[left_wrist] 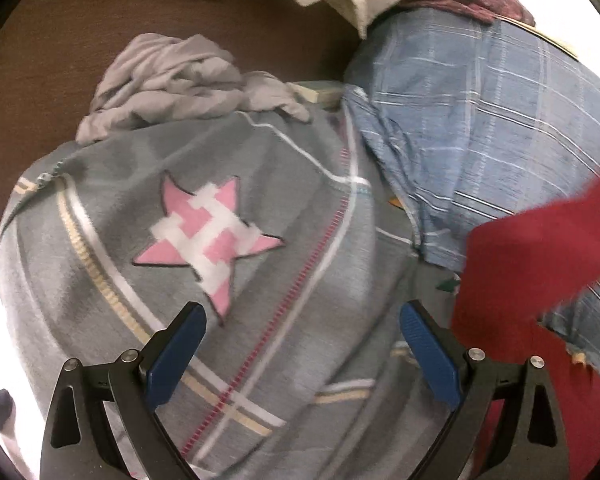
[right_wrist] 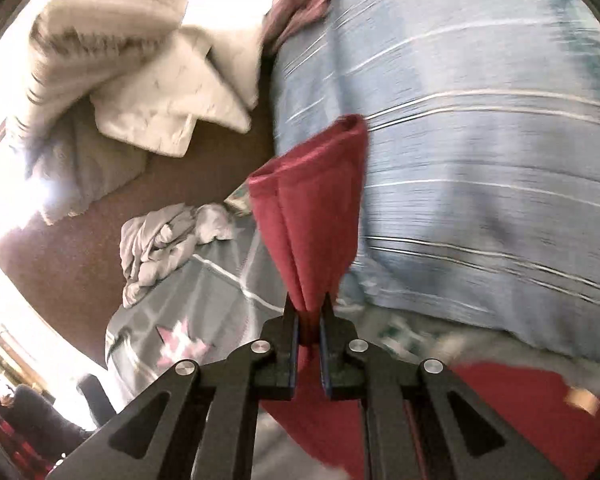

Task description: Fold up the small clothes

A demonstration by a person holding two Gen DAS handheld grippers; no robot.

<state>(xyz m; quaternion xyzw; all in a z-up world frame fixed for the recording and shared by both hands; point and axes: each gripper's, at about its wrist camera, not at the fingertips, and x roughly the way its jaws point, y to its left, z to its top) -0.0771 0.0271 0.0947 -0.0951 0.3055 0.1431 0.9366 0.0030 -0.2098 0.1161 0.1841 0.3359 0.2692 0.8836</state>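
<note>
The right gripper (right_wrist: 309, 316) pinches a bunched edge of the red cloth (right_wrist: 312, 200), raised beside the blue plaid pillow (right_wrist: 480, 160), likely to carry a fold over; the left gripper (left_wrist: 300, 320) hovers wide open, empty, above the grey star blanket (left_wrist: 204, 224) beside that pillow

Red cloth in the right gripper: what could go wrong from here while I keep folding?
1. The right gripper pinches the red fabric garment only at a bunched fold, so layers might slip out unevenly.
2. The hanging red cloth drapes over the blue plaid cloth and could drag it along.
3. The left gripper is open above the grey blanket with the pink star; closing there may catch the blanket instead.
</note>
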